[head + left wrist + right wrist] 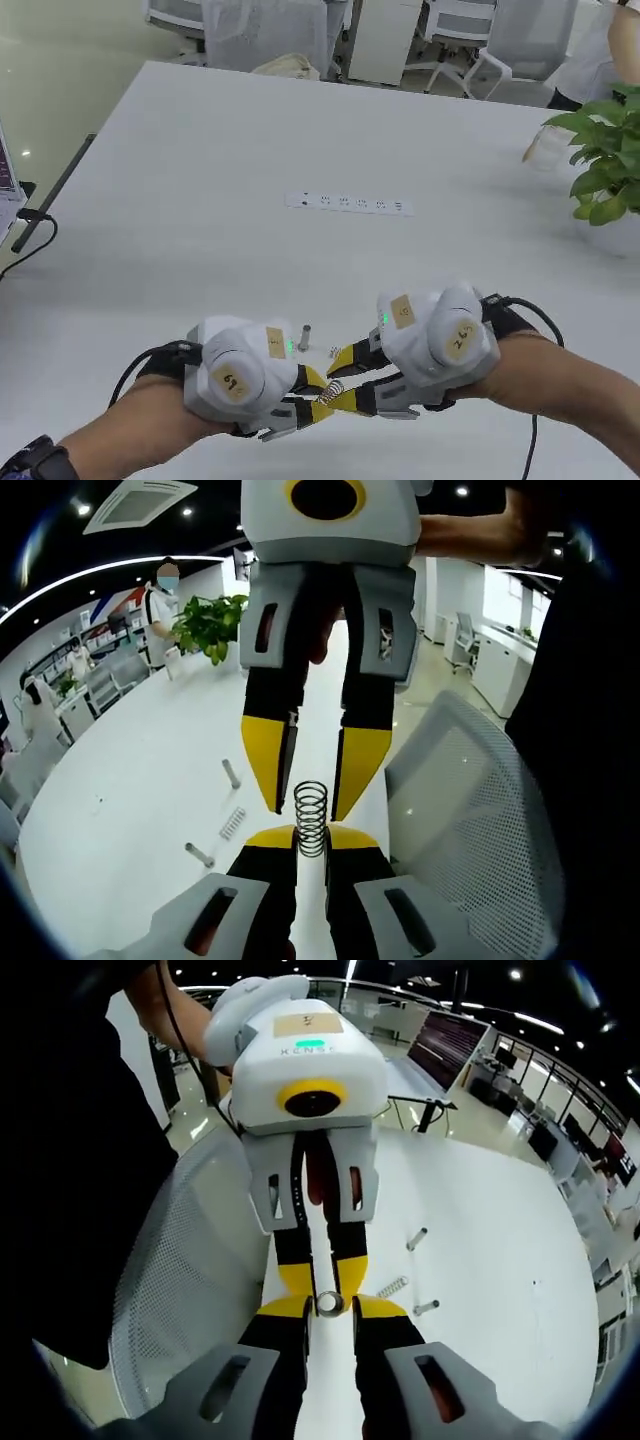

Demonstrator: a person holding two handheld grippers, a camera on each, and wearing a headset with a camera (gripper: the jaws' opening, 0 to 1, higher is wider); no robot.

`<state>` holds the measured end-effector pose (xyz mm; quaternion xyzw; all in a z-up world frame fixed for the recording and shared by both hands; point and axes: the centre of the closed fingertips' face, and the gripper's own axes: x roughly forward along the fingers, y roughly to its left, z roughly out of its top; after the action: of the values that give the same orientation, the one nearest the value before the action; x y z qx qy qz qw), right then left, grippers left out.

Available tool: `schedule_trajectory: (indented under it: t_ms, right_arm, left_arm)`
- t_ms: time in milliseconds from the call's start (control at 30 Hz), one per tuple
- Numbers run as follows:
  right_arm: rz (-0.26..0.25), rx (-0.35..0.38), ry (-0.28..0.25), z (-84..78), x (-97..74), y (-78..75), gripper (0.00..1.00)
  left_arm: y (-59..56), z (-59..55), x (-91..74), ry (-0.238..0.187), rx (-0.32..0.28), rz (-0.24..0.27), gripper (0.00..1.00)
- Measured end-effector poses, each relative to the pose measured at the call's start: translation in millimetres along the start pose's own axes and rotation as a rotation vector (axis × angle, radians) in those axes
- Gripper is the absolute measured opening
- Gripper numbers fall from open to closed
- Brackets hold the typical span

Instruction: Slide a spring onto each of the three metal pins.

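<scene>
My left gripper (311, 848) is shut on the lower end of a small steel spring (312, 818), held above the white table (200, 220) near its front edge. My right gripper (338, 384) faces it tip to tip. Its yellow fingers (268, 762) straddle the spring's free end, with a thin gap on each side. In the right gripper view I see the spring (328, 1303) end-on between my right gripper (330, 1310) jaws. Two metal pins (231, 773) (199, 854) stand on the table with a loose spring (232, 822) lying between them. One pin (305, 335) stands just behind the grippers.
A white power strip (350, 203) lies mid-table. A potted plant (608, 150) stands at the right edge and a black cable (35, 225) runs off the left edge. A mesh chair back (470, 810) sits close below the grippers. Office chairs stand beyond the far edge.
</scene>
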<state>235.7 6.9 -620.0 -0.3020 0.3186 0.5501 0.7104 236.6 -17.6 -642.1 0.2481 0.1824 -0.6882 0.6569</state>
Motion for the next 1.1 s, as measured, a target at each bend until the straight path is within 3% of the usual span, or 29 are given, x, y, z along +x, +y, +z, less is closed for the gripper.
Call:
schedule_trajectory:
  t_ms: [333, 867, 1100]
  right_arm:
    - [0.051, -0.086, 0.067, -1.1, 4.7, 5.4, 0.1]
    - [0.072, -0.136, 0.101, -8.8, 8.7, 6.8, 0.09]
    - [0.073, -0.123, 0.104, -13.8, 10.4, 8.9, 0.08]
  left_arm:
    - [-1.1, 2.8, 0.5, -0.002, 0.0, -0.006, 0.02]
    - [-2.8, -0.9, 3.5, 0.013, 0.009, -0.026, 0.02]
    - [-6.3, -3.4, 8.2, 0.005, 0.018, -0.033, 0.02]
